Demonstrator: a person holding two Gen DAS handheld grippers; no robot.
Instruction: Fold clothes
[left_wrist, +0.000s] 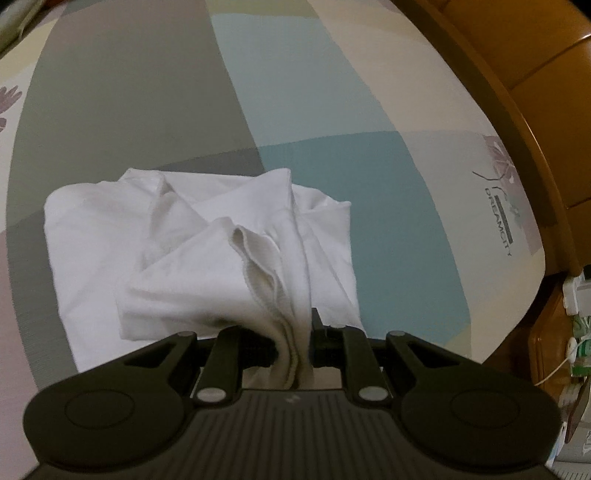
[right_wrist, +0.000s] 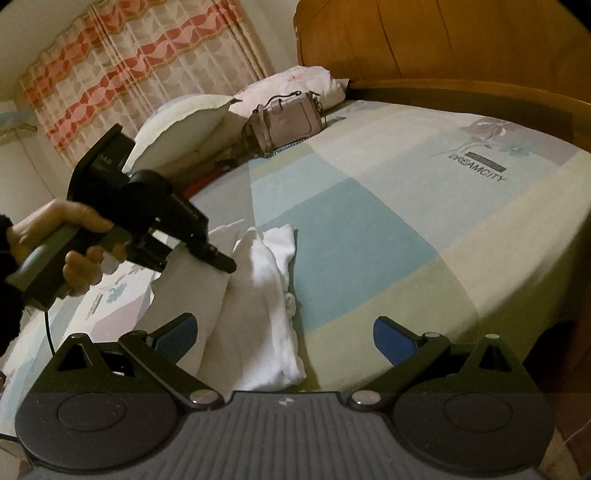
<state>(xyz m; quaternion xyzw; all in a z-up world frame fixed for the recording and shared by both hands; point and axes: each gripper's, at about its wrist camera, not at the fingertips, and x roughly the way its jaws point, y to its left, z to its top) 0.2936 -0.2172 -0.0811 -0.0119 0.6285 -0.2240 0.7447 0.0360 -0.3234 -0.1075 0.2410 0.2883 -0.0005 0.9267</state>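
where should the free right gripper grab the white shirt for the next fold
Probably the near folded end of the white shirt, coming in low from the bed's near edge. It lies flat just ahead of the open right gripper, while the left gripper pinches the bunched hem.

The left gripper (left_wrist: 293, 347) is black, with two round discs at the bottom of the frame, ridged grey plastic between them and silver screw heads on its arms. The right gripper (right_wrist: 284, 338) looks the same but has blue pads (right_wrist: 393, 341). At the left of the right wrist view, a hand (right_wrist: 55, 240) with a dark fuzzy sleeve (right_wrist: 5, 225) shows by a grey handle with a thin black cable (right_wrist: 48, 328).
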